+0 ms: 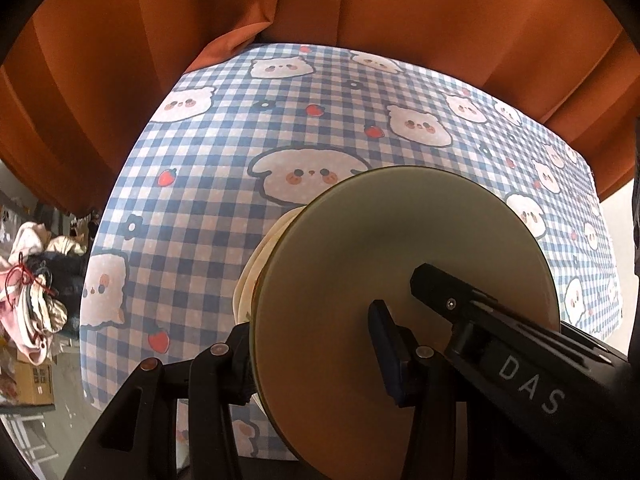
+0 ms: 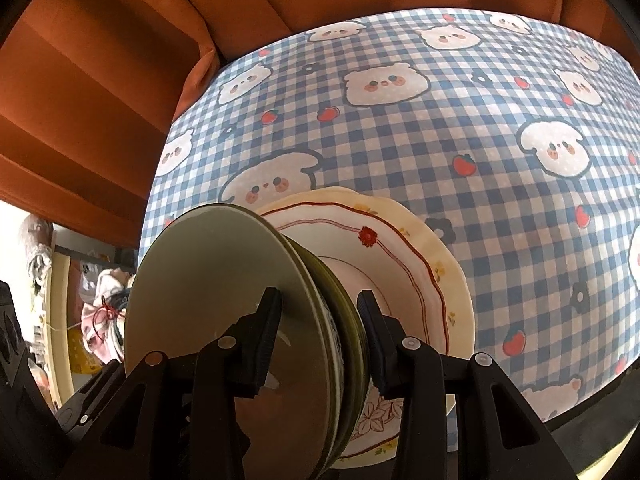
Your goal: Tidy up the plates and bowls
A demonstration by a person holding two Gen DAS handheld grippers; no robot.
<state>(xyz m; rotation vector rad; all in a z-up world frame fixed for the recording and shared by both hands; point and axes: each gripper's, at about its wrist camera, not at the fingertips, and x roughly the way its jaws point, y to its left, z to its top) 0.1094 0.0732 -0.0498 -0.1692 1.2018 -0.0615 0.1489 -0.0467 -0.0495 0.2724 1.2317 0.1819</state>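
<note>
A stack of plates stands on edge over the checked tablecloth (image 1: 224,152), held by both grippers. Its outer face is an olive-green plate (image 1: 360,248); cream plates (image 1: 250,276) show behind it. My left gripper (image 1: 312,346) is shut across the stack, with one finger behind the cream plates and the blue pad (image 1: 386,356) on the green face. In the right wrist view my right gripper (image 2: 320,336) is shut on the rims of the green plates (image 2: 216,280). A cream plate with a red wavy line (image 2: 404,248) lies just beyond its right finger. The right gripper's body (image 1: 520,344) shows in the left wrist view.
An orange curtain (image 1: 360,4) hangs behind the table. The tablecloth (image 2: 440,152) with bears and strawberries spreads ahead of the stack. Off the table's left edge lie a heap of clothes (image 1: 36,280) and a cardboard box (image 1: 36,384).
</note>
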